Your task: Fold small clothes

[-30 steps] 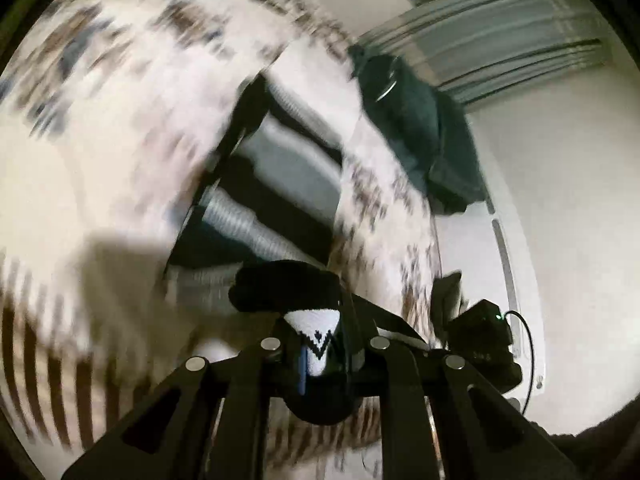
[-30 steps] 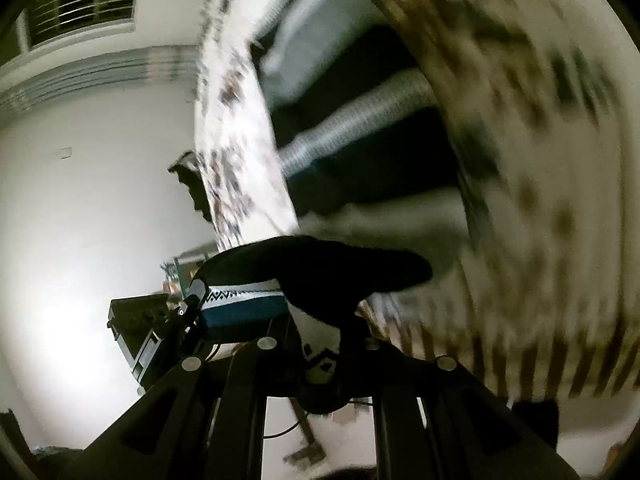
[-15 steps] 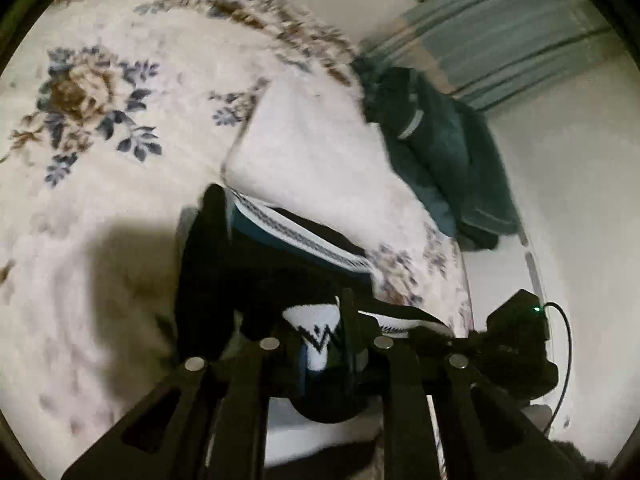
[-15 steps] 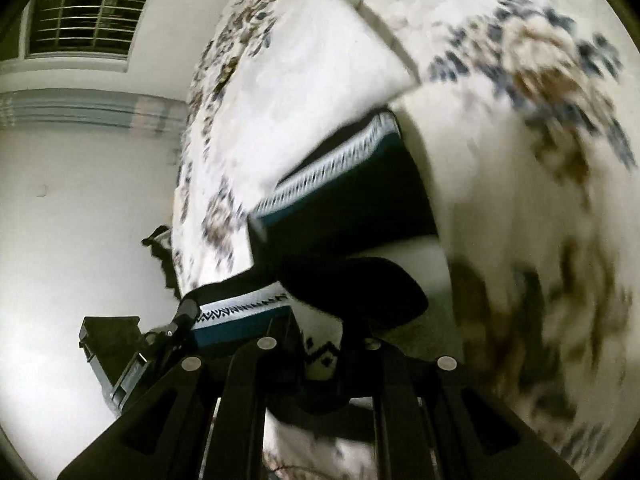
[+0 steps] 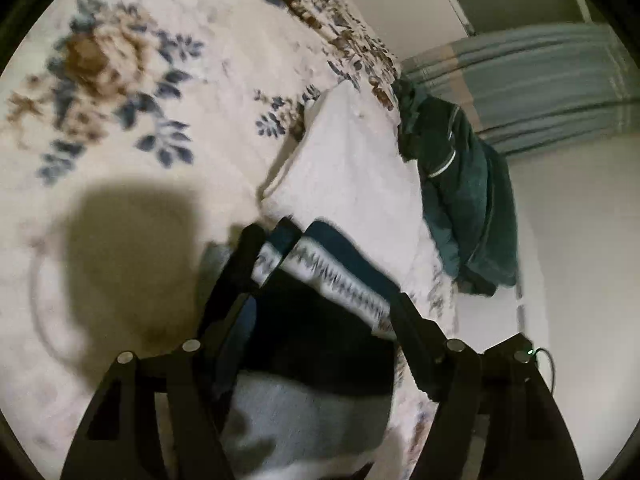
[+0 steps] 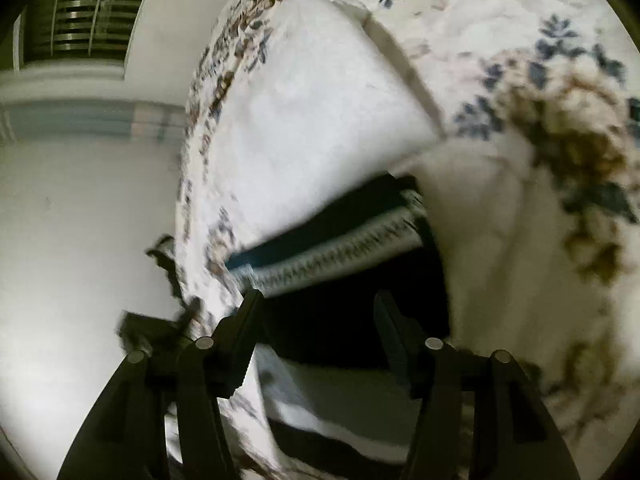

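A small dark garment [image 5: 320,320] with a blue and white zigzag band lies folded on the floral bedspread [image 5: 120,80]. My left gripper [image 5: 324,304] is open, its fingers spread over the garment's folded edge. In the right wrist view the same garment [image 6: 340,240] lies on the bedspread [image 6: 560,160], and my right gripper [image 6: 320,312] is open above it, holding nothing. A white and dark striped part of the garment [image 6: 344,412] shows between the fingers near the bottom.
A white folded cloth [image 5: 352,168] lies just beyond the garment and also shows in the right wrist view [image 6: 312,112]. A dark teal garment [image 5: 460,200] hangs at the bed's far edge. A window [image 6: 88,20] and white walls lie beyond.
Both grippers, shut on the garment's banded edge before, have carried it over onto the bed and opened. The garment now lies folded, released from both.
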A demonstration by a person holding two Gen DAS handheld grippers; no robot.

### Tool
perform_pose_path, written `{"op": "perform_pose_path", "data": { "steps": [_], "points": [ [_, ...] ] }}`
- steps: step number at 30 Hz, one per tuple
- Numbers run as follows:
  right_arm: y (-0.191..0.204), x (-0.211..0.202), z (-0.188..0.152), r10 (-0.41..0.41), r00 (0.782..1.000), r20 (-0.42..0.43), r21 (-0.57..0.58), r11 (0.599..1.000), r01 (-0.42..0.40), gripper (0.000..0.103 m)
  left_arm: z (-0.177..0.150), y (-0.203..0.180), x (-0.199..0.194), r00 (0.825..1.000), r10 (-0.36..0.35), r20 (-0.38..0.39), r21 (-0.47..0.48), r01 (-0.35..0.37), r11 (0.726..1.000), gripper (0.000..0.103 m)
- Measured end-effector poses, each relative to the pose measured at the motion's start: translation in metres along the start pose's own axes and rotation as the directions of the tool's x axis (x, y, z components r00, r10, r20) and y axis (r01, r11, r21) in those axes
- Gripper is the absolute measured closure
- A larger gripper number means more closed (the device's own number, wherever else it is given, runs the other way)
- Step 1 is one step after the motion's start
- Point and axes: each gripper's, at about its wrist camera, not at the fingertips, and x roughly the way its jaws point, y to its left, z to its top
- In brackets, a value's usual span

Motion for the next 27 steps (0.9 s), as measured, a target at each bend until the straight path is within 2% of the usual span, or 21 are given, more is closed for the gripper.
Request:
{"op": "perform_pose_path", "data": {
  "steps": [3, 4, 5, 7, 9, 10, 12, 15, 18, 21, 23, 25, 26, 27],
  "points": [
    [-0.015, -0.015, -0.022, -0.058, 0.998, -0.029, -0.007, 0.998, 0.058, 0.030, -0.030, 0.004, -0.028, 0.999, 0.046, 0.011, 0.029, -0.046, 0.999, 0.035],
    [-0.022, -0.019, -0.026, -0.065, 0.997, -0.044, -0.012, 0.998, 0.064, 0.030, -0.044, 0.008, -0.039, 0.998, 0.066, 0.013, 0.025, -0.066, 0.997, 0.035],
    [-0.029, -0.021, -0.028, -0.072, 0.996, -0.058, -0.015, 0.997, 0.071, 0.029, -0.061, 0.013, -0.050, 0.996, 0.084, 0.015, 0.014, -0.084, 0.996, 0.035],
    [-0.040, -0.022, -0.028, -0.081, 0.993, -0.080, -0.029, 0.996, 0.079, 0.016, -0.091, 0.024, -0.064, 0.993, 0.118, 0.010, -0.021, -0.118, 0.993, 0.035],
    [-0.053, -0.016, -0.022, -0.076, 0.991, -0.106, -0.040, 0.997, 0.073, 0.012, -0.131, 0.036, -0.077, 0.992, 0.129, -0.001, -0.072, -0.129, 0.989, 0.027],
    [-0.060, -0.009, -0.016, -0.060, 0.990, -0.130, -0.037, 0.998, 0.055, 0.012, -0.144, 0.039, -0.077, 0.991, 0.136, -0.005, -0.094, -0.136, 0.986, 0.027],
    [-0.070, 0.010, -0.001, -0.015, 0.984, -0.179, -0.031, 0.999, 0.009, 0.012, -0.179, 0.051, -0.071, 0.995, 0.095, -0.018, -0.186, -0.097, 0.978, 0.026],
    [-0.074, 0.046, 0.024, 0.040, 0.966, -0.255, -0.056, 0.997, -0.056, 0.011, -0.211, 0.062, -0.042, 0.999, 0.037, -0.027, -0.302, -0.043, 0.952, 0.026],
    [-0.070, 0.079, 0.042, 0.062, 0.947, -0.315, -0.096, 0.991, -0.097, 0.010, -0.222, 0.064, -0.013, 1.000, 0.011, -0.005, -0.355, -0.012, 0.935, 0.026],
    [-0.064, 0.109, 0.057, 0.075, 0.928, -0.364, -0.116, 0.985, -0.125, 0.010, -0.216, 0.063, 0.006, 0.996, 0.034, 0.076, -0.384, -0.002, 0.923, 0.025],
    [-0.062, 0.124, 0.063, 0.087, 0.919, -0.386, -0.114, 0.984, -0.141, 0.008, -0.212, 0.065, 0.009, 0.990, 0.042, 0.138, -0.417, 0.020, 0.908, 0.025],
    [-0.060, 0.131, 0.066, 0.109, 0.916, -0.387, -0.102, 0.982, -0.160, 0.008, -0.207, 0.065, 0.007, 0.974, 0.058, 0.221, -0.456, 0.051, 0.889, 0.027],
    [-0.061, 0.131, 0.067, 0.127, 0.919, -0.374, -0.089, 0.981, -0.172, 0.009, -0.204, 0.063, 0.004, 0.962, 0.075, 0.264, -0.460, 0.057, 0.886, 0.051],
    [-0.062, 0.130, 0.068, 0.147, 0.922, -0.359, -0.081, 0.979, -0.188, 0.015, -0.200, 0.061, 0.004, 0.957, 0.088, 0.275, -0.456, 0.050, 0.888, 0.081]
  ]
}}
